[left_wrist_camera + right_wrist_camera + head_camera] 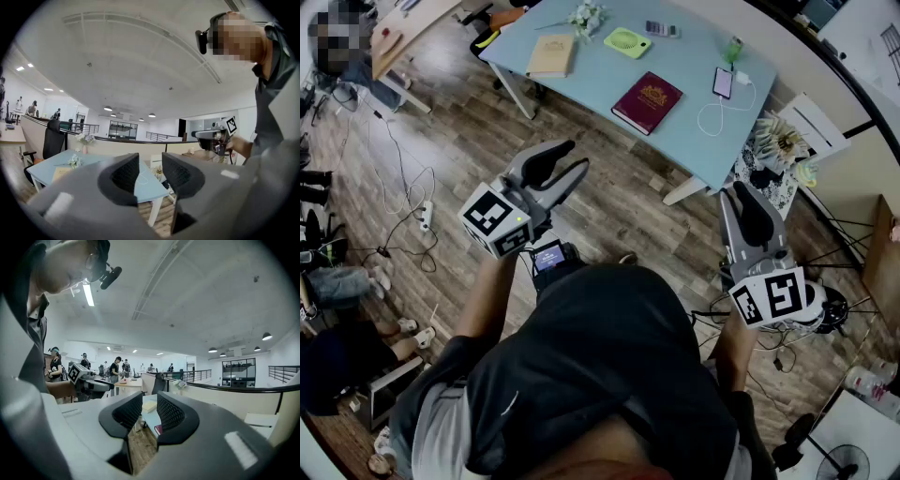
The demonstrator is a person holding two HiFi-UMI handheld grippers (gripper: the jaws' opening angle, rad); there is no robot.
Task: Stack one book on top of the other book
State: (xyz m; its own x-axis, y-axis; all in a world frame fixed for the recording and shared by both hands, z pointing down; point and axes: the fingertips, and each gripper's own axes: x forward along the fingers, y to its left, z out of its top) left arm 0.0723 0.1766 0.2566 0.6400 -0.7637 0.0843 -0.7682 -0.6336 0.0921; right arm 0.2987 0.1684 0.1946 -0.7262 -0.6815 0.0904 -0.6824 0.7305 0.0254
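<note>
A tan book and a maroon book lie apart on the light blue table at the top of the head view. Both grippers hang over the wooden floor, short of the table. My left gripper points toward the table's near edge, jaws open and empty; the tan book shows at its far left. My right gripper is off the table's right corner, open with a narrow gap. Through that gap show the tan book and the maroon book.
On the table also lie a green fan, a phone with a white cable, flowers and a green bottle. A power strip with cables lies on the floor at left. A floral-covered seat stands by the table's right corner.
</note>
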